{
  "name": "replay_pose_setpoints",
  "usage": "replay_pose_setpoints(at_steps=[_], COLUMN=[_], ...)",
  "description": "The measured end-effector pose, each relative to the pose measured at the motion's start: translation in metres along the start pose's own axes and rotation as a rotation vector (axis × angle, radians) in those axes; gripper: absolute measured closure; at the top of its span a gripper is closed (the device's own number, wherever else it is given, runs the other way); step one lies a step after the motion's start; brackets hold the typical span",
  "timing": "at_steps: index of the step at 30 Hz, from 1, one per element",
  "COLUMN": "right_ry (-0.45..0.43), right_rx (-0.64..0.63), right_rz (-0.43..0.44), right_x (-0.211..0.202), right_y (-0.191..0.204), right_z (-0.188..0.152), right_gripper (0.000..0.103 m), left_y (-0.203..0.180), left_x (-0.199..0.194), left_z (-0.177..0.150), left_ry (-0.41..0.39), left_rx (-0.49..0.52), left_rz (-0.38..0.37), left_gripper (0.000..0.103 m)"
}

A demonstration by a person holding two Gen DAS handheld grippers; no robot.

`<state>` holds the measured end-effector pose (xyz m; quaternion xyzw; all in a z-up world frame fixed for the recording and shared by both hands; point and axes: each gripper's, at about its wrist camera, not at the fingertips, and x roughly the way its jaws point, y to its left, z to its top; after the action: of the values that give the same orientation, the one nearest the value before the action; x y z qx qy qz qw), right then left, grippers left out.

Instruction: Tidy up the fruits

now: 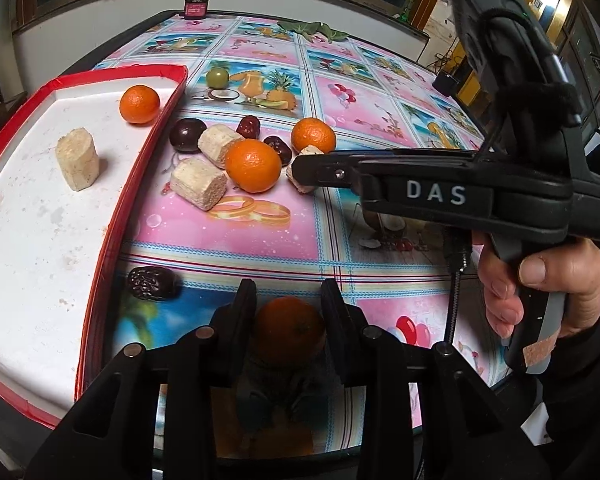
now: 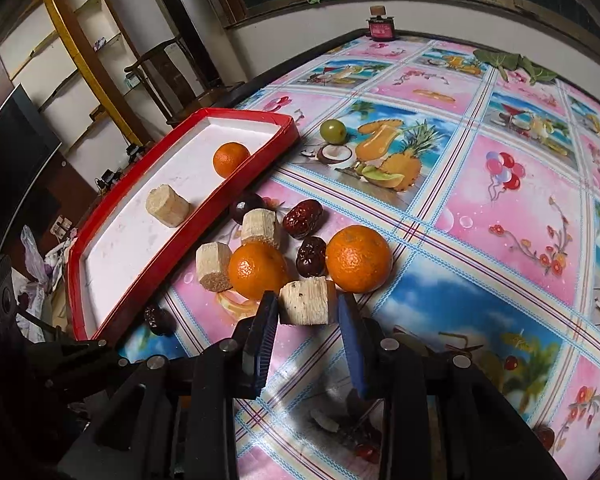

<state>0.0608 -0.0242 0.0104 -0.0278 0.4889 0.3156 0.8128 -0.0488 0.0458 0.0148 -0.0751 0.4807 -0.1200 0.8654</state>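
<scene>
My left gripper (image 1: pixel 289 294) is shut on an orange (image 1: pixel 290 330), low over the table beside the red-rimmed white tray (image 1: pixel 32 232). My right gripper (image 2: pixel 308 306) is shut on a pale cut chunk (image 2: pixel 308 300) at the near side of the fruit pile. In the left wrist view that right gripper (image 1: pixel 300 168) reaches in from the right. The tray (image 2: pixel 112 248) holds one orange (image 1: pixel 139 104) and one pale chunk (image 1: pixel 78 164). Two oranges (image 2: pixel 258 270) (image 2: pixel 358 258), two chunks (image 2: pixel 213 266) (image 2: pixel 260 226), red dates (image 2: pixel 303 218) and a dark round fruit (image 2: pixel 246 204) lie in the pile.
A lone date (image 1: pixel 152 283) lies by the tray's rim near my left gripper. A green fruit (image 1: pixel 217 78) sits farther back on the patterned cloth. A small jar (image 1: pixel 196 7) and green leaves (image 1: pixel 312 28) are at the far edge. A hand (image 1: pixel 540 288) grips the right tool.
</scene>
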Motion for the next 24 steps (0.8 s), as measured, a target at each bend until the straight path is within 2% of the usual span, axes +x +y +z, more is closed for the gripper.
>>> replay_pose_setpoints(at_steps=[12, 24], right_ry=[-0.075, -0.107], right_rx=[-0.016, -0.032], right_rz=[0.027, 0.038], right_x=[-0.03, -0.043], right_y=[0.009, 0.02], right_z=[0.001, 0.004], right_gripper=[0.072, 0.072], left_y=[0.001, 0.013], left_x=[-0.01, -0.035], left_z=[0.007, 0.016], left_ry=[-0.031, -0.095], left_rx=[-0.005, -0.024], left_rz=[-0.011, 0.003], left_gripper=[0.072, 0.072])
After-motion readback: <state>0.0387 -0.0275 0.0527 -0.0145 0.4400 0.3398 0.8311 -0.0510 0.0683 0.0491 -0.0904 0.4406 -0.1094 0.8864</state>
